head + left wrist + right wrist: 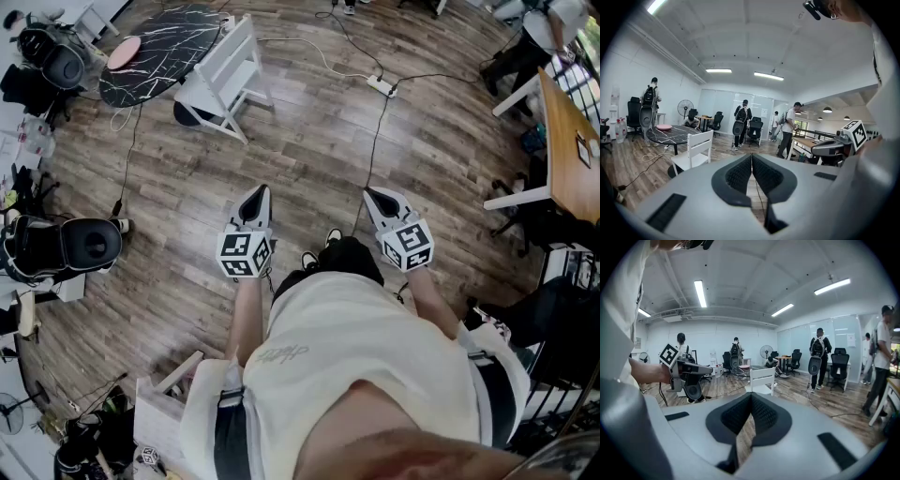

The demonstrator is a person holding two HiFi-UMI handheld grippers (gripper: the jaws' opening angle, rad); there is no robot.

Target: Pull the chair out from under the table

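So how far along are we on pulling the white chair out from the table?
Nothing looks done yet: the white chair stands against the black marble table. In hand: nothing. The left gripper and right gripper have their jaws shut and empty, well short of it across the wood floor. Left: approach, grip the chair, pull it clear.

In the head view the person's torso [366, 375] covers the legs and most of both shoes [309, 259], so only the toe tips show. The wooden counter [567, 141] runs off the right edge. Whether the seat of the white chair [225, 80] reaches under the marbled counter [159, 47] cannot be told. In the right gripper view the body of the right hand-held gripper [751, 401] blocks the chair's legs. The people [818, 359] far back are too small to make out in detail.
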